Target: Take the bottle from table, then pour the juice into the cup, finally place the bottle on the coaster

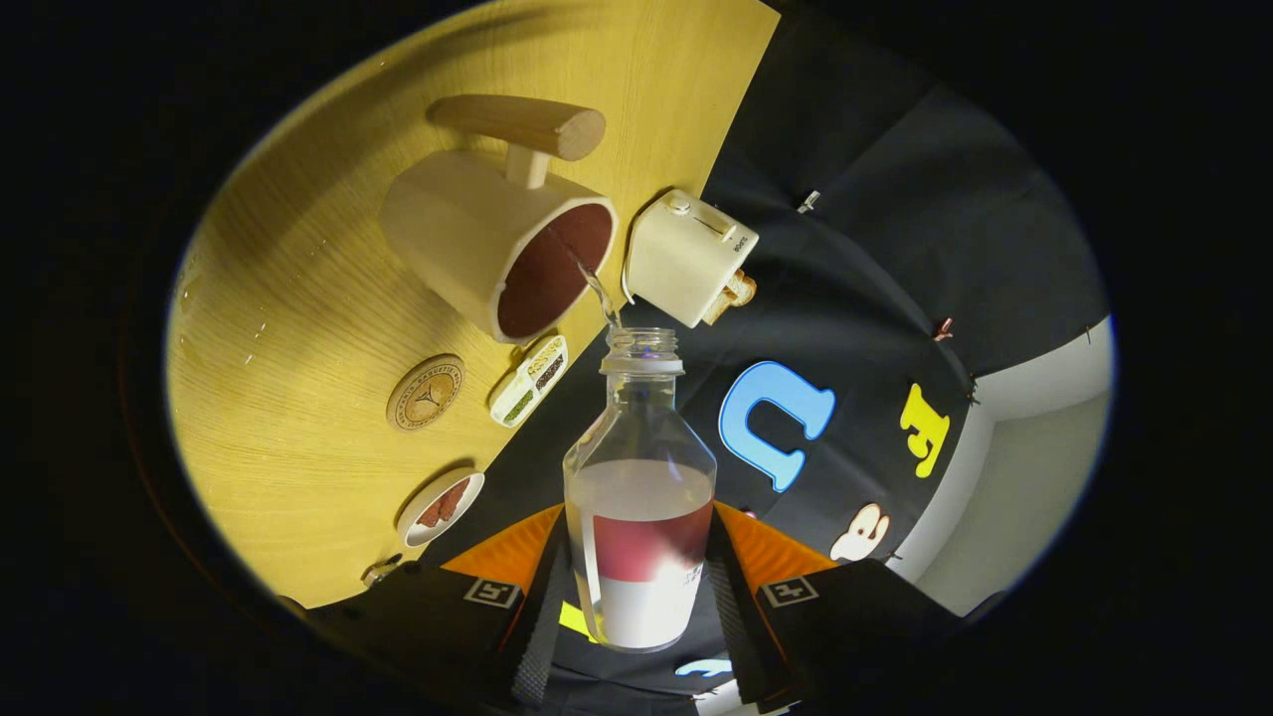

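My gripper is shut on a clear bottle with a red and white label, one finger pressed on each side of its lower body. The whole view is rolled sideways, so the bottle is tipped over. Its uncapped mouth points at the cream cup with a wooden handle just beyond it. A thin stream of liquid runs from the mouth into the cup, whose inside looks dark red. The round wooden coaster lies on the yellow wooden table, beside the cup and apart from it.
A cream toaster with bread in it stands at the table's edge next to the cup. A small flat packet lies near the coaster. A white dish with brown food sits close to my fingers.
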Tool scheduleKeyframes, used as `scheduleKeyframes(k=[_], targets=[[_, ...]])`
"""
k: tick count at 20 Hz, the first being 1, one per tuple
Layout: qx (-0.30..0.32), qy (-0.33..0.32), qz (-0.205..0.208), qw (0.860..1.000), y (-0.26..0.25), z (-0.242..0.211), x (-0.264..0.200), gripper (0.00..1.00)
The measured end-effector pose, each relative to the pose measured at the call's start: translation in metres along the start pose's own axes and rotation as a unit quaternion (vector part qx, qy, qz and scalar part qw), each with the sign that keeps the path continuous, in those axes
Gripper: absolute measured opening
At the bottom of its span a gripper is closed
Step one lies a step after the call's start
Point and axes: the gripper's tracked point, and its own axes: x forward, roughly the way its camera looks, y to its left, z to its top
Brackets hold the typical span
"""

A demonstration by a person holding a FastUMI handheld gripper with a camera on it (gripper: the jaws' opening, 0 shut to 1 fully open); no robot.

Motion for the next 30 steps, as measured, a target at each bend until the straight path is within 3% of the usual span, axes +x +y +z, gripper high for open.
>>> scheduleKeyframes(k=[8,30], targets=[[-0.054,-0.029,-0.016,0.998,-0.004,0.001,0.004,0.72],[-0.025,-0.016,-0.008,1.000,-0.004,-0.010,0.004,0.72]])
